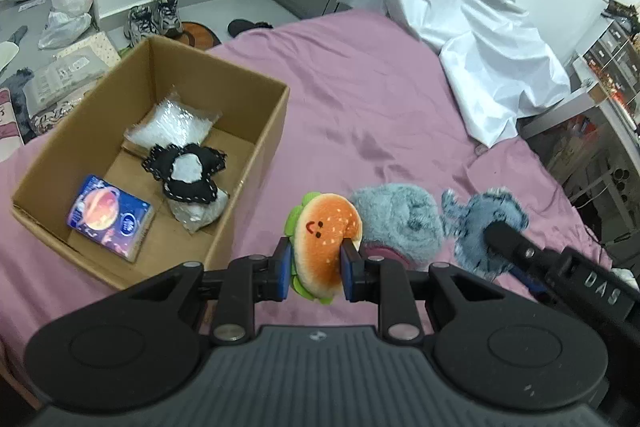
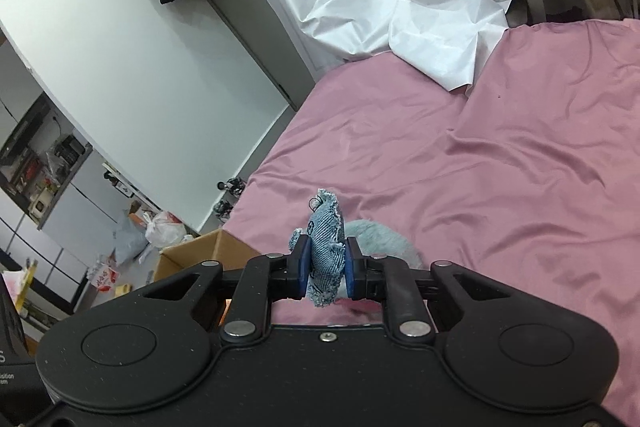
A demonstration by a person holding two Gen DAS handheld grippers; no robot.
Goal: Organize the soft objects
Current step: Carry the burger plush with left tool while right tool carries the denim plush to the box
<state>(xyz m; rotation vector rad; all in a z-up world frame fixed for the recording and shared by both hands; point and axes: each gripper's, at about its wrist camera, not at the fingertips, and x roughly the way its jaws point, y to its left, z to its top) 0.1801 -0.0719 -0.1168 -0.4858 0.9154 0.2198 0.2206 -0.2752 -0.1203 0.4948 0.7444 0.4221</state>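
My left gripper is shut on a plush hamburger with an orange bun and a smiling face, held above the pink bed sheet. My right gripper is shut on a small blue denim cushion; the left wrist view shows the same cushion at the right with the right gripper's black finger on it. A fluffy grey-blue slipper lies on the sheet between the two toys. The open cardboard box at the left holds a black-and-white stitched cushion, a blue printed pack and clear plastic bags.
A crumpled white plastic sheet covers the far side of the bed. Shoes, bags and packages litter the floor beyond the box. A desk with clutter stands at the right. In the right wrist view, the box corner shows at lower left.
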